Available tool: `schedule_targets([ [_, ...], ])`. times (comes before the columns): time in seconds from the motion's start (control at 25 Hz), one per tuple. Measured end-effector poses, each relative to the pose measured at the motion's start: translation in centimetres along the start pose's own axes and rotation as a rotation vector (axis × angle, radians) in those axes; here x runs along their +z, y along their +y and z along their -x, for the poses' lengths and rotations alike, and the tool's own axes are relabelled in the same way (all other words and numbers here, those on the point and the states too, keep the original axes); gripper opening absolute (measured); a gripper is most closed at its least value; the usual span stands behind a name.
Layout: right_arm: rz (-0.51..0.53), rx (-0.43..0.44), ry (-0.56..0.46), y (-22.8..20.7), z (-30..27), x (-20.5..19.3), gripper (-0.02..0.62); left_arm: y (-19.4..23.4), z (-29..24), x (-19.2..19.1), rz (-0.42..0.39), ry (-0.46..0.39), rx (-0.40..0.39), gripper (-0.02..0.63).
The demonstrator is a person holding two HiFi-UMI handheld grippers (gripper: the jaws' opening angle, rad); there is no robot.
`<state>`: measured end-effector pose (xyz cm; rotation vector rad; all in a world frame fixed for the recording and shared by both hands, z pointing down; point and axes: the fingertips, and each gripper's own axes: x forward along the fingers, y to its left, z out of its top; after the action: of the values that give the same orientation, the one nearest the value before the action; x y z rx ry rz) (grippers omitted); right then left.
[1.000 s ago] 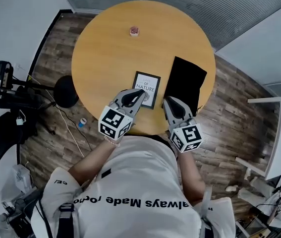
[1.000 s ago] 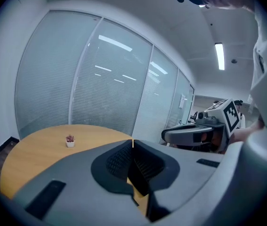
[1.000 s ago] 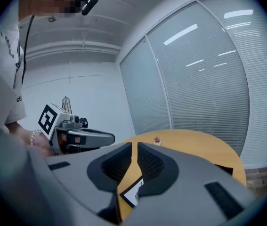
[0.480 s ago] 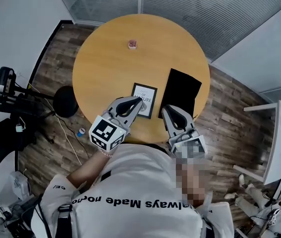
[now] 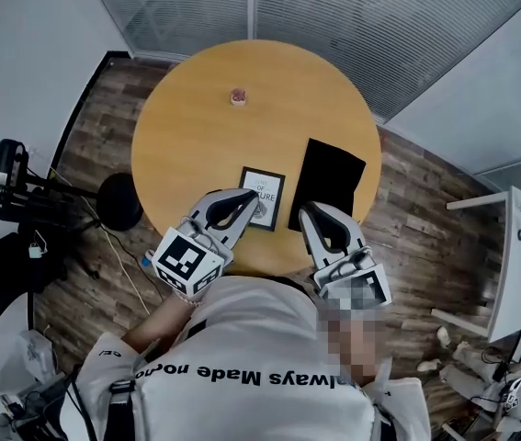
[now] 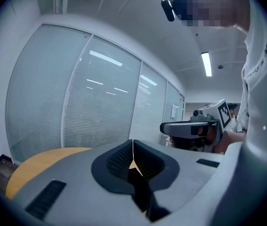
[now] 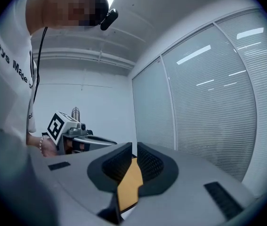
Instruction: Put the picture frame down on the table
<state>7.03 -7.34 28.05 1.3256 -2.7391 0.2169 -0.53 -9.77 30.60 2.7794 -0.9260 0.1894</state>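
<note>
The picture frame [image 5: 265, 195] lies flat, face up, on the round wooden table [image 5: 205, 136], near its near edge and a little right of centre, so by the look of it the set-down is already made and only the release and withdrawal remain to confirm. Its long axis runs from near to far, tilted slightly to the right at the near end. The left gripper [image 5: 250, 200] is the nearer of the two: its tips overlap the frame's near-left corner in the head view, with the frame lying just beyond them, to the far right. Its own view shows the jaws pressed together with nothing between them, and whether the tips touch the frame cannot be told. The right gripper [image 5: 309, 211] hangs to the right of the frame, near its near-right corner, with its jaws a narrow way apart and empty, bare tabletop showing through the gap. A black flat mat [image 5: 332, 175] lies just beside the frame on the right. No container is on the table; a small round object [image 5: 237, 96] sits well apart at the far side, too small to identify.
</note>
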Motion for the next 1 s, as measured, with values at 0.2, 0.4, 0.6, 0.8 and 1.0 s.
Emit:
schedule_targets([
  [0.2,0.014,-0.001,-0.028,0.2,0.8,2.0,0.055,-0.7,0.0,1.9,-0.025,-0.023,-0.010,0.029],
  [0.4,0.021,0.003,-0.050,0.1,1.2,3.5,0.055,-1.3,-0.2,3.5,-0.051,-0.051,-0.019,0.029],
  [0.6,0.043,0.001,-0.063,0.0,1.5,4.4,0.054,-1.8,-0.5,4.2,-0.067,-0.057,-0.030,0.029],
  [0.8,0.048,-0.005,-0.073,-0.2,1.8,5.0,0.054,-2.1,-0.6,4.7,-0.080,-0.067,-0.030,0.029],
  [1.0,0.042,-0.007,-0.079,-1.1,2.0,5.2,0.054,-2.3,-1.3,4.8,-0.082,-0.061,-0.025,0.029],
])
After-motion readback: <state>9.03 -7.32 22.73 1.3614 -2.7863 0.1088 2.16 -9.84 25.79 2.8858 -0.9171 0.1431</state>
